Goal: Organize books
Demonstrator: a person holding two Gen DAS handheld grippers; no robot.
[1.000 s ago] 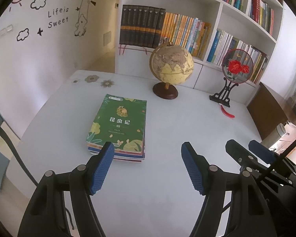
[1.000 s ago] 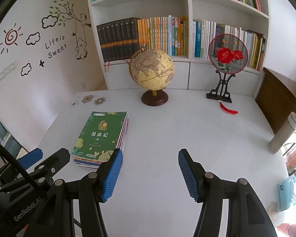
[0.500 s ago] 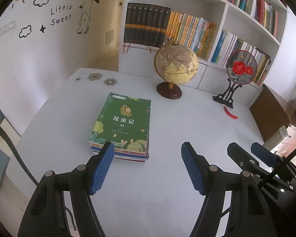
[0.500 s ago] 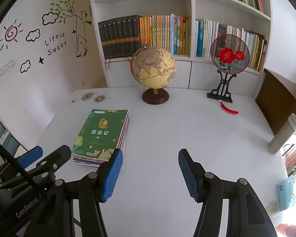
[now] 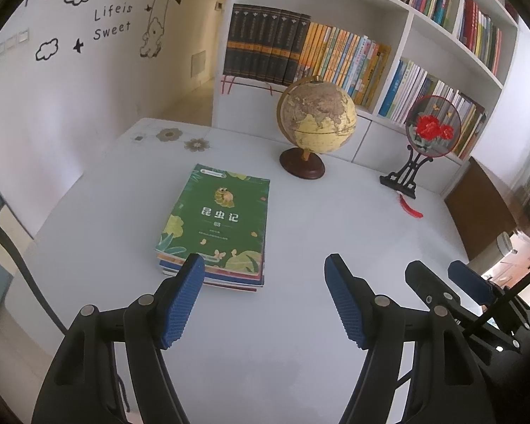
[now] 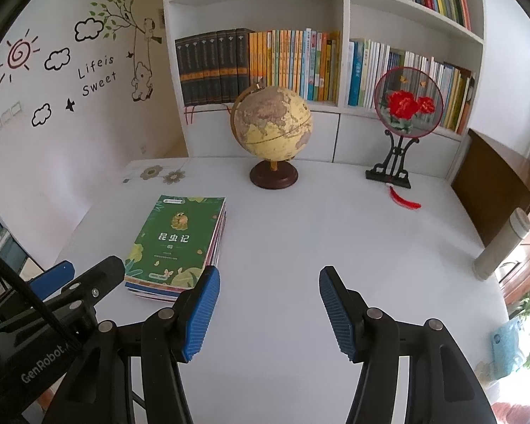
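Observation:
A stack of books with a green cover on top (image 5: pixel 217 222) (image 6: pixel 176 238) lies flat on the white table (image 5: pixel 335 233) (image 6: pixel 300 233), left of centre. My left gripper (image 5: pixel 263 265) hovers just short of the stack's near edge, open, nothing between its blue pads. In the right wrist view my right gripper (image 6: pixel 268 275) is also open and empty, to the right of the stack. The left gripper (image 6: pixel 84 279) shows at that view's lower left, the right gripper (image 5: pixel 445 279) at the left wrist view's lower right.
A globe (image 5: pixel 316 120) (image 6: pixel 272 125) and a round fan on a black stand (image 5: pixel 431 130) (image 6: pixel 406 106) sit at the table's back. Behind them is a white bookshelf (image 5: pixel 339 53) (image 6: pixel 282 63) full of upright books. A cylindrical flask (image 6: pixel 501 247) stands at the right edge.
Both views have shifted slightly; the stack and the globe sit a little lower and to the right in the left wrist view. Jaws of both grippers keep the same gap.

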